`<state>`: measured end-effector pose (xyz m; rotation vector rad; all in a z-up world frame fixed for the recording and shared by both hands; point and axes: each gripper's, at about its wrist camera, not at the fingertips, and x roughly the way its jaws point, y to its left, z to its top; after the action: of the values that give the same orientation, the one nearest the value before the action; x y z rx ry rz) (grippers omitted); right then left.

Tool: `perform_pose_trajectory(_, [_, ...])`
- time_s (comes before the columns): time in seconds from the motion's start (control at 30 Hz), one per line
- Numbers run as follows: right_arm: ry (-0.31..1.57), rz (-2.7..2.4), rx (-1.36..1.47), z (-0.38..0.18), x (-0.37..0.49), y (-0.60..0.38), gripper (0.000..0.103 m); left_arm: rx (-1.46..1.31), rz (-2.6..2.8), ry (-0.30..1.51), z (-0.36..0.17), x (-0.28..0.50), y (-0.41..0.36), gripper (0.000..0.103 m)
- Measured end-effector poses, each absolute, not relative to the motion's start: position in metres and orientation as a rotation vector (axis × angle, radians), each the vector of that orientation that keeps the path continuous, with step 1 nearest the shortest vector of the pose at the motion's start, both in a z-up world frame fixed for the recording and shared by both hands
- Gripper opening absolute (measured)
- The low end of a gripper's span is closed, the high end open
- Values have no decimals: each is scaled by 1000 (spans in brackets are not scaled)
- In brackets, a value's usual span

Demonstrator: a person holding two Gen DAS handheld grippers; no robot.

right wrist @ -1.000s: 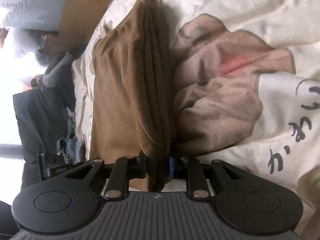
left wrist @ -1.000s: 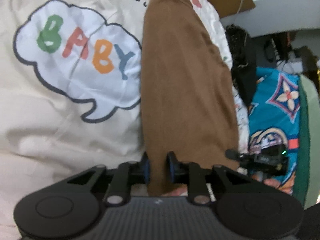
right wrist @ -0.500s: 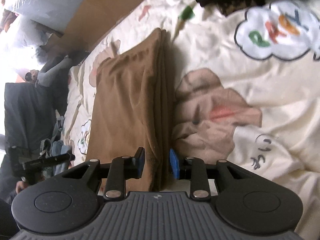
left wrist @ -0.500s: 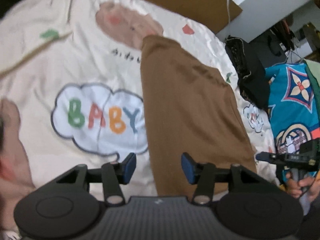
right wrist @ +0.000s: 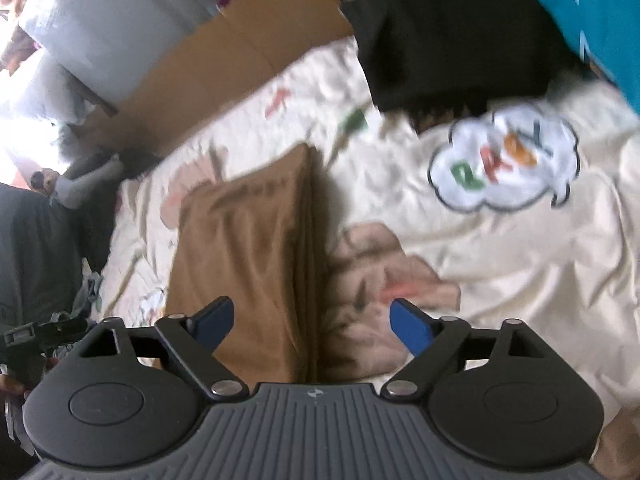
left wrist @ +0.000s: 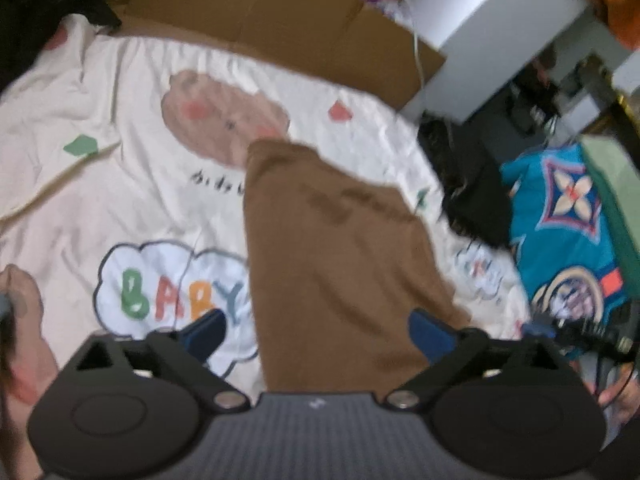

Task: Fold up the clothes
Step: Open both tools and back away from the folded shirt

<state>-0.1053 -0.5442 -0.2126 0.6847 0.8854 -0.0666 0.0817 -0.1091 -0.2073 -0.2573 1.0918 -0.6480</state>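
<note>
Beside the BABY cloud print (left wrist: 168, 300) on the bedsheet (left wrist: 100, 184), your brown garment (left wrist: 340, 264) lies folded into a narrow stack, both left gripper (left wrist: 320, 330) and right gripper (right wrist: 312, 320) fingers opening wide on nothing, so this piece looks done while the dark pile (right wrist: 452, 36) beyond the print looks unfolded.

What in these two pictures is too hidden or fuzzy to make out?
- Brown garment: its near end is hidden by the left gripper body in the left view, and by the right gripper in the right view. What kind of garment it is cannot be told.
- Small writing on the sheet: blurred and partly covered by the garment, left view.
- Black heap: blurred, right view; unidentifiable.
- Teal cloth: cut off by the left view's edge.
</note>
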Motion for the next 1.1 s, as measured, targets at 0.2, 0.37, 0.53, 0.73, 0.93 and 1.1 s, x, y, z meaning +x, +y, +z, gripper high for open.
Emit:
perform_pose_trajectory(0.2, [852, -94, 656, -204, -108, -542, 90, -308, -633, 1063, -203, 84, -102, 102])
perform_pose_trajectory(0.37, [809, -80, 599, -198, -114, -542, 90, -303, -654, 1079, -202, 84, -96, 103])
perform_pose_trajectory(0.53, [818, -82, 558, -197, -117, -537, 90, -192, -660, 1003, -191, 80, -99, 103])
perform_pose_trajectory(0.73, [854, -26, 480, -193, -108, -524, 90, -153, -666, 1012, -185, 96, -114, 102])
perform_pose_trajectory(0.93, [889, -11, 504, -197, -83, -529, 90, -115, -706, 1036, -182, 123, -134, 101])
perform_pose_trajectory(1.1, [898, -11, 453, -195, -53, -531, 90, -56, -713, 1036, -184, 149, -151, 94])
